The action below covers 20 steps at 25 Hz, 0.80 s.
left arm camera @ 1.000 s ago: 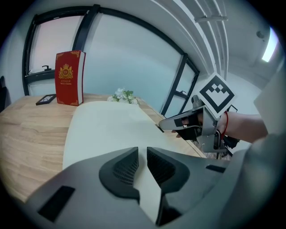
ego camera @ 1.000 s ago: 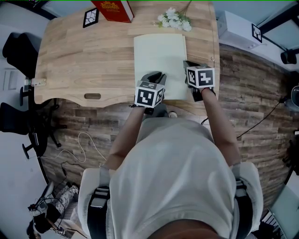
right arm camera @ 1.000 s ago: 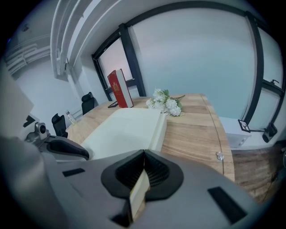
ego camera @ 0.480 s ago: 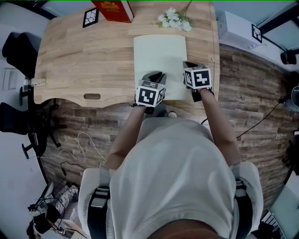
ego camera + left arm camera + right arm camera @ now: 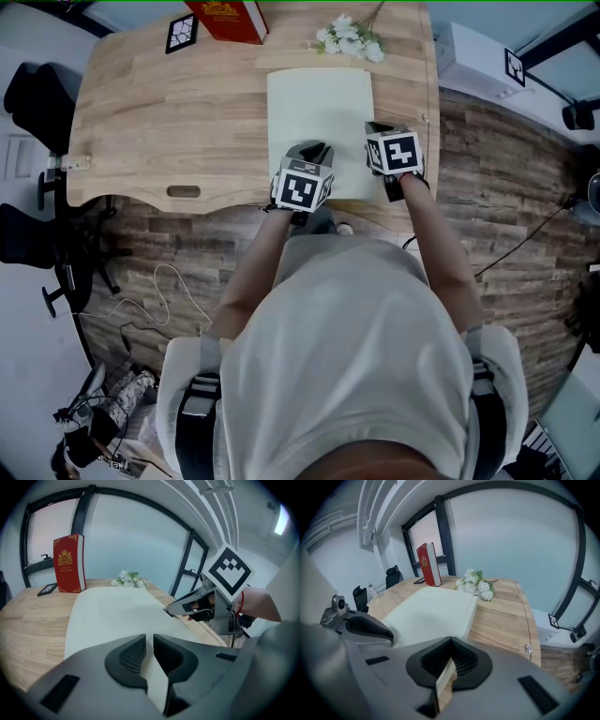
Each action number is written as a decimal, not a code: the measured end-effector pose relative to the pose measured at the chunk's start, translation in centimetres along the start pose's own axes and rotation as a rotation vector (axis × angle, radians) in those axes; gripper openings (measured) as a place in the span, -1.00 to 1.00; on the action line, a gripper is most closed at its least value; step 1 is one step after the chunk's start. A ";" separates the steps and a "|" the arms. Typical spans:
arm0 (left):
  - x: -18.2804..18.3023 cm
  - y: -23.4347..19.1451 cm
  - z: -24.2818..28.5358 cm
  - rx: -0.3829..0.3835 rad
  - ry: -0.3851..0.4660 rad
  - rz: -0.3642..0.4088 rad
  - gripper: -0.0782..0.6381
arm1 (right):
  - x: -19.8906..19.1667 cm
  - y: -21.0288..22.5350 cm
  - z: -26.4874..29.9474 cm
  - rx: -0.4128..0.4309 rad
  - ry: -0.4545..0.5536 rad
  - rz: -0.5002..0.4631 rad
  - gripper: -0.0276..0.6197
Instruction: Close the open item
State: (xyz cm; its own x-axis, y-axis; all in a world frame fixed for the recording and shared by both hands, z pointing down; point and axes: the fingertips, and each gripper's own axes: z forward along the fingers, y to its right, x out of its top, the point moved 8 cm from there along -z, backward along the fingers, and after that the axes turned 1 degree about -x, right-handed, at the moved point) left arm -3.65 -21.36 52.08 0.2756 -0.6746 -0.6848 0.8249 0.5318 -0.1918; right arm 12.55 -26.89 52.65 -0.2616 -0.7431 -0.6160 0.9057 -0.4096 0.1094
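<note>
The closed cream book [image 5: 319,112] lies flat on the desk [image 5: 159,122], with the left tool [image 5: 146,644] slightly apart over its near-left corner and the right tool [image 5: 450,657] pinched together, perhaps nipping its right edge.

Book [image 5: 319,122]: one, rectangular, plain pale cream-green cover. Closed, cover uppermost, lying flat on the wooden table [image 5: 169,122]. Sits at upper centre of the head view, long sides running up the frame, near short edge by the table's front edge. The right gripper view shows a thick right side.
</note>
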 end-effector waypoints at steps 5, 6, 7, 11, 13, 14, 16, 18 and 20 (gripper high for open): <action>0.2 0.2 -0.3 0.018 0.023 -0.004 -0.60 | -0.1 0.3 -0.2 0.020 0.015 0.043 -0.85; 0.3 0.2 -0.5 0.019 0.034 -0.006 -0.61 | -0.1 0.4 -0.2 0.024 0.017 0.057 -0.85; 0.4 0.2 -0.6 0.019 0.045 -0.011 -0.61 | -0.2 0.4 -0.3 0.026 0.020 0.067 -0.85; 0.7 -0.1 -1.2 0.022 0.078 -0.034 -0.60 | -0.5 0.3 -0.7 0.021 0.033 0.067 -0.85; 0.7 -0.2 -1.7 0.029 0.087 -0.041 -0.61 | -0.7 0.1 -1.1 0.022 0.034 0.061 -0.85; 0.7 -0.3 -1.9 0.032 0.092 -0.047 -0.60 | -0.8 0.1 -1.3 0.021 0.035 0.059 -0.85; 0.6 -0.2 -2.2 0.033 0.099 -0.060 -0.61 | -1.2 0.1 -1.6 0.020 0.039 0.064 -0.85; 0.3 -0.2 -2.6 0.035 0.103 -0.070 -0.60 | -1.6 0.1 -1.9 0.021 0.043 0.071 -0.85; 0.0 -0.1 -3.0 0.039 0.107 -0.076 -0.61 | -1.8 0.1 -2.3 0.022 0.051 0.074 -0.85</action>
State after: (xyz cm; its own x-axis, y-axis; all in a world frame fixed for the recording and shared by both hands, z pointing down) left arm -5.17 -19.86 50.02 0.1590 -0.6527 -0.7407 0.8606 0.4593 -0.2201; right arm 13.88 -24.33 51.98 -0.1766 -0.7442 -0.6442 0.9143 -0.3665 0.1727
